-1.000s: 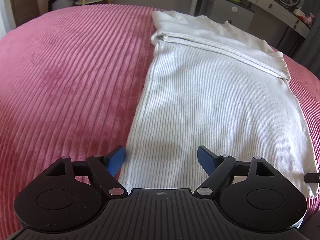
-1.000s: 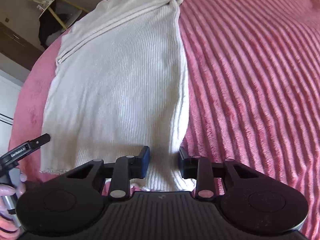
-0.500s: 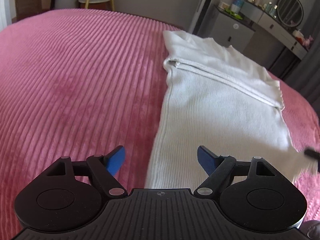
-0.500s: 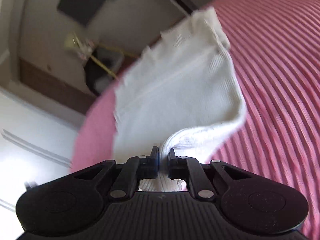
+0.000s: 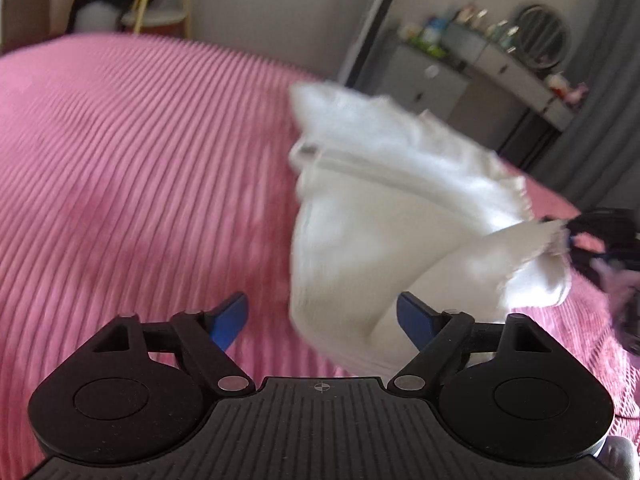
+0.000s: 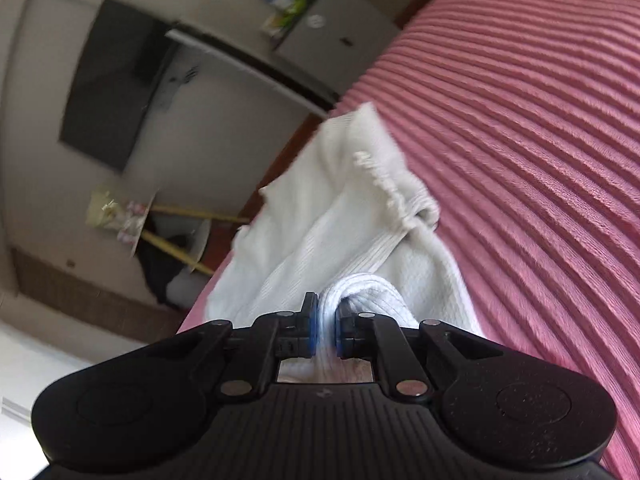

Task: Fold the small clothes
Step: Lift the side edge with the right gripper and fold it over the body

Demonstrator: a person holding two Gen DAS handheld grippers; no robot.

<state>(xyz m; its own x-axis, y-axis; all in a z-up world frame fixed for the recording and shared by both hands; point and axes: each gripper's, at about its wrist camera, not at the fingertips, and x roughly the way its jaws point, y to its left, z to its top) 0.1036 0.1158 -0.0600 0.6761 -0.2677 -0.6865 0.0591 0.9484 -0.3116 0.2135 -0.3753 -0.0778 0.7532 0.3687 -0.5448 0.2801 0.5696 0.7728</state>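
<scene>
A white ribbed garment (image 5: 380,208) lies on the pink corduroy bed cover (image 5: 140,160), its near right part lifted and curling over. My right gripper (image 6: 325,320) is shut on a bunched fold of the garment (image 6: 320,232) and holds it above the bed cover (image 6: 520,160). In the left wrist view the right gripper (image 5: 568,236) appears as a dark blur at the raised corner. My left gripper (image 5: 322,312) hovers over the garment's near left edge with its jaws opening. Cloth shows between its blue fingertips (image 5: 236,312), but the pads do not touch it.
A grey dresser (image 5: 500,64) with bottles and a round mirror stands beyond the bed's far right. A stool with yellow legs (image 5: 160,20) is at the far left. A dark wall screen (image 6: 116,80) and a grey cabinet (image 6: 332,40) show past the bed's edge.
The right gripper shut on the garment's near corner, lifted it and carried it toward the far end, so the flat cloth now bunches and folds over. The left gripper drew back and tilted up.
</scene>
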